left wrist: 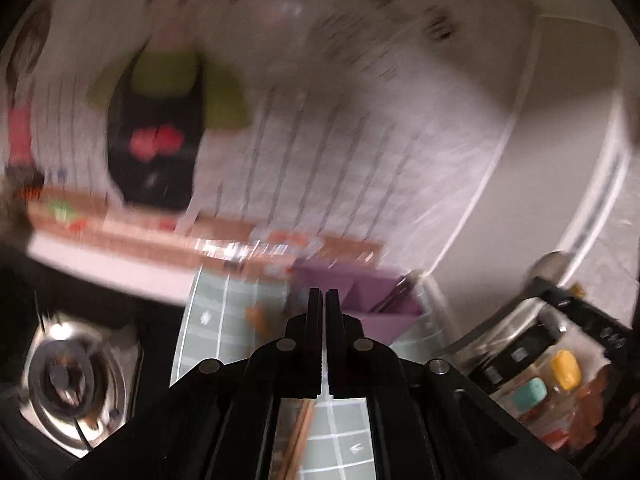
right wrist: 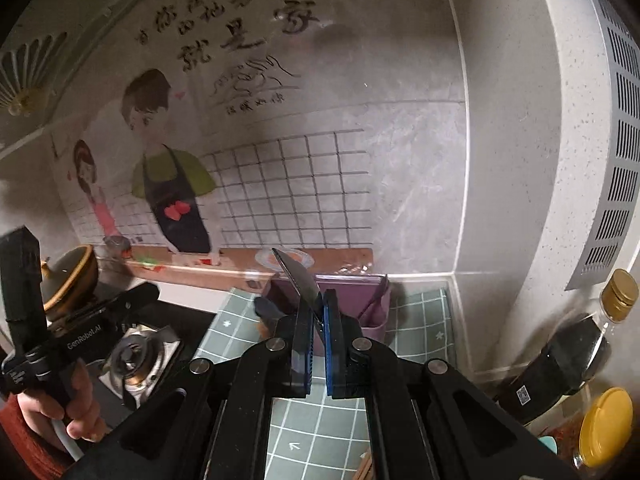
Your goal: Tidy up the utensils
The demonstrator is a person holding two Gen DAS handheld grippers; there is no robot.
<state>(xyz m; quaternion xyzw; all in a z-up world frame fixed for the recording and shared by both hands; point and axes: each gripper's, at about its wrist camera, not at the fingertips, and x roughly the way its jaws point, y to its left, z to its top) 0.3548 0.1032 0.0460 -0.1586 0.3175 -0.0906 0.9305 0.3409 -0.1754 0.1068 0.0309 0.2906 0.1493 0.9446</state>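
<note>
Left tongs [left wrist: 324, 300] pressed together, nothing between them, above the tiled surface [left wrist: 212, 328]. Right tongs [right wrist: 318, 312] clamped on a knife [right wrist: 298, 274], blade tilted up-left in front of the purple box [right wrist: 372, 304] at the surface's back edge.

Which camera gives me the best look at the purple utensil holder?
The right wrist view: the purple utensil holder is sharp there, behind the right tongs, which are shut on a knife. The left wrist view shows it too, but smeared by motion blur.

Bottles [right wrist: 576, 364] crowd right; green mat [right wrist: 320, 428] seemingly open.
</note>
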